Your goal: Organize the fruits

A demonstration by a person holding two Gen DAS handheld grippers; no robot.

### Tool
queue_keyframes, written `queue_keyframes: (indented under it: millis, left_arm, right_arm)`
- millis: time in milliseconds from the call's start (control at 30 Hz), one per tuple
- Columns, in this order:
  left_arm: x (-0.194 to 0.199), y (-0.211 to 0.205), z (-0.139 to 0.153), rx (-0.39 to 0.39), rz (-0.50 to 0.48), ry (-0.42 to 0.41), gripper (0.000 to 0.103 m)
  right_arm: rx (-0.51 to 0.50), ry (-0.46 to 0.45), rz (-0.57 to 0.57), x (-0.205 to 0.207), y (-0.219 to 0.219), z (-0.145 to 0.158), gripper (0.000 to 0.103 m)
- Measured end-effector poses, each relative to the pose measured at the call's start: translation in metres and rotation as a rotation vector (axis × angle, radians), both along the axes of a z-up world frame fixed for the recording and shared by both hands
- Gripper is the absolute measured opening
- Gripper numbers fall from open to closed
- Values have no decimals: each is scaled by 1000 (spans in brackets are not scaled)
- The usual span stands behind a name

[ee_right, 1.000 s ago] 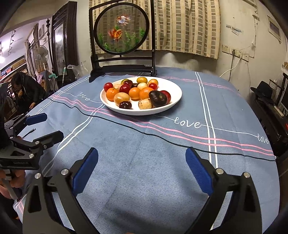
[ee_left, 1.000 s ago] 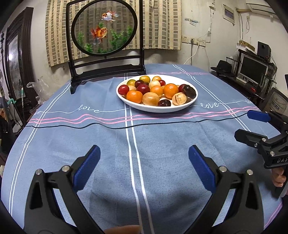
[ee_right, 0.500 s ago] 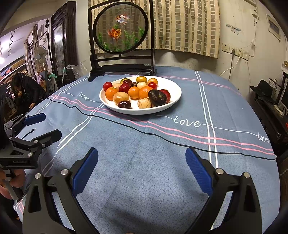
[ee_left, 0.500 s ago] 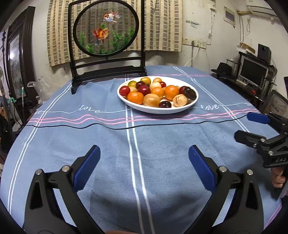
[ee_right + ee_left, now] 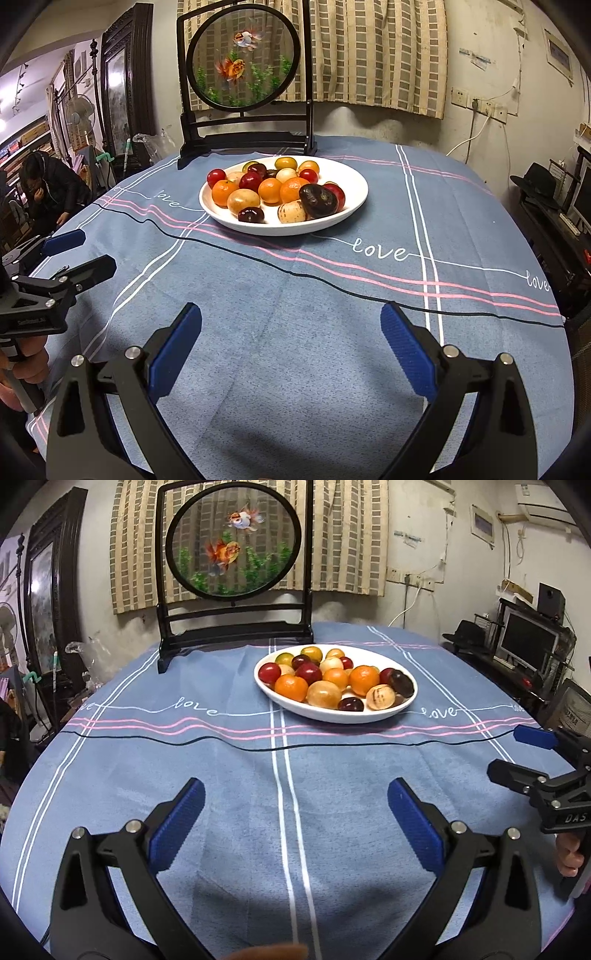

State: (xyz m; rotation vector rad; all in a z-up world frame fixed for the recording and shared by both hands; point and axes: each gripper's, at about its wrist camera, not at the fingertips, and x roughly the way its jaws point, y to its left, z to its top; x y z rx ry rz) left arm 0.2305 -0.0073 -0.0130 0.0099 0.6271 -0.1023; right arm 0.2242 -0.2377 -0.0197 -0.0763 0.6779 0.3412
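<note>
A white oval plate (image 5: 332, 715) (image 5: 354, 184) sits on the far half of the round table, piled with several small fruits: oranges (image 5: 291, 687) (image 5: 270, 190), red ones (image 5: 269, 672), a dark purple one (image 5: 317, 200) and pale tan ones (image 5: 380, 697). My left gripper (image 5: 295, 805) hovers open over bare cloth well short of the plate, nothing between its blue pads. My right gripper (image 5: 291, 328) is likewise open and empty, near the table's front. Each gripper shows at the other view's edge (image 5: 524, 753) (image 5: 79, 253).
A blue tablecloth (image 5: 221, 775) with white and pink stripes and "love" script covers the table. A black-framed round goldfish screen (image 5: 233, 546) stands behind the plate. A seated person (image 5: 48, 188) is off to the left; a desk with a monitor (image 5: 528, 642) is on the right.
Both views have shifted only slightly; the plate sits a touch lower in the left wrist view. Both grippers stay open and empty.
</note>
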Motion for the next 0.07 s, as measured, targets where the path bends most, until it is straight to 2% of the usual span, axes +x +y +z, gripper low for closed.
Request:
queue_keyframes:
  millis: [67]
  left_arm:
    - [-1,3,0,-17,1,2,101]
  right_arm:
    - [-2,-1,0,0,0,0,98]
